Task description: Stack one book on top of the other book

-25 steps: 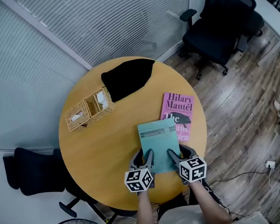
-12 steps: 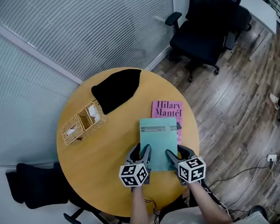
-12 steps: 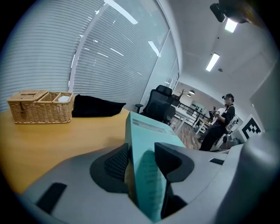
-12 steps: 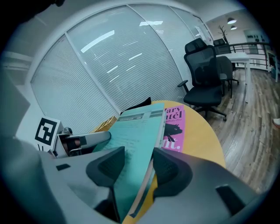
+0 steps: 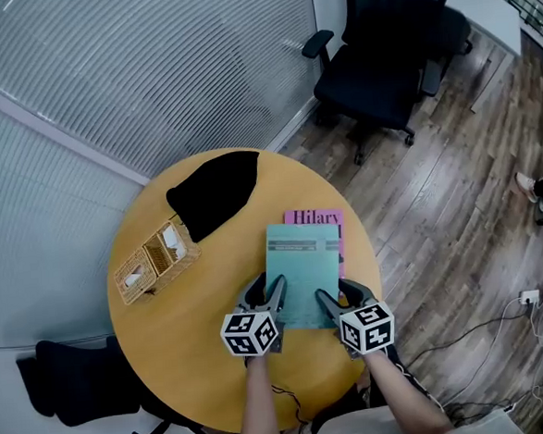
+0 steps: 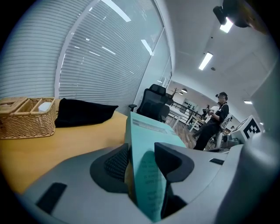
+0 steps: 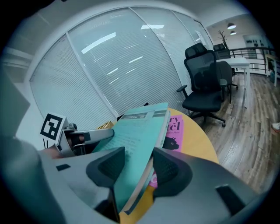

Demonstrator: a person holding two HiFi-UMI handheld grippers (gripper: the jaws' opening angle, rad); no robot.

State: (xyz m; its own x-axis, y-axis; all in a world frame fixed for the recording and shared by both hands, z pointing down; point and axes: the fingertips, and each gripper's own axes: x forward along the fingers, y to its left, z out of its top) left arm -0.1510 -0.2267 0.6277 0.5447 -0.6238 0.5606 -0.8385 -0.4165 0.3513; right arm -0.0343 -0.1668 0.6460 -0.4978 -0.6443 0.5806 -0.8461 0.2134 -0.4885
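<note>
While both tools grip it by its near edge, the thin teal paperback book [image 5: 303, 265] is held over the round light-wood table [image 5: 195, 310], its cover facing up and its far end reaching out above the pink paperback book with black lettering [image 5: 313, 218]. The left gripper [image 5: 266, 291] has its jaws clamped on the near left corner of the teal book, one ribbed pad on each face, as the left gripper view shows. The right gripper [image 5: 331, 298] is clamped the same way on the near right corner, with the pages sandwiched between its pads. From the head view the teal book covers most of the pink one, leaving only the pink book's top strip and a sliver of its right edge showing. The right gripper view shows the teal book raised and tilted above the pink cover, which lies flat on the table; whether the two touch at the far end cannot be told. A crumpled black cloth [image 5: 212, 192] and a rectangular woven wicker basket [image 5: 150, 264] sit on the far left part of the table, well apart from the books.
</note>
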